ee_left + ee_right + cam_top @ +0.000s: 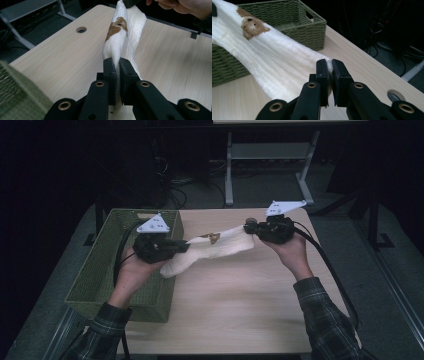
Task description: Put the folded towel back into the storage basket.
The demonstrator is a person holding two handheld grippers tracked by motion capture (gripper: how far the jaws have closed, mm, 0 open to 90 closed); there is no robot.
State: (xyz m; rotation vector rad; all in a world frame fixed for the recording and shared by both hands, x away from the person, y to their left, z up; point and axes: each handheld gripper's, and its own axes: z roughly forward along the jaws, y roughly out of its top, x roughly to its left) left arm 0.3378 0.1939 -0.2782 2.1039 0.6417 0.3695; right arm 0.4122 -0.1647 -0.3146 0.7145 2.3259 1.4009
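Note:
A white cloth (215, 249) with a brown bear patch (214, 238) hangs stretched above the wooden table (235, 305) between both grippers. My left gripper (186, 246) is shut on its left end, beside the green basket (95, 275). My right gripper (248, 226) is shut on its right end, near the table's far edge. In the left gripper view the cloth (125, 35) runs away from the closed jaws to the other hand, bear patch (116, 26) facing up. In the right gripper view the cloth (269, 62) stretches toward the basket (294, 20), with the bear patch (252, 26) near the far end.
The woven green basket sits at the table's left side, partly over the edge. A round cable hole (81, 29) lies near the table's far edge. A metal frame (270, 165) and cables stand on the dark floor beyond.

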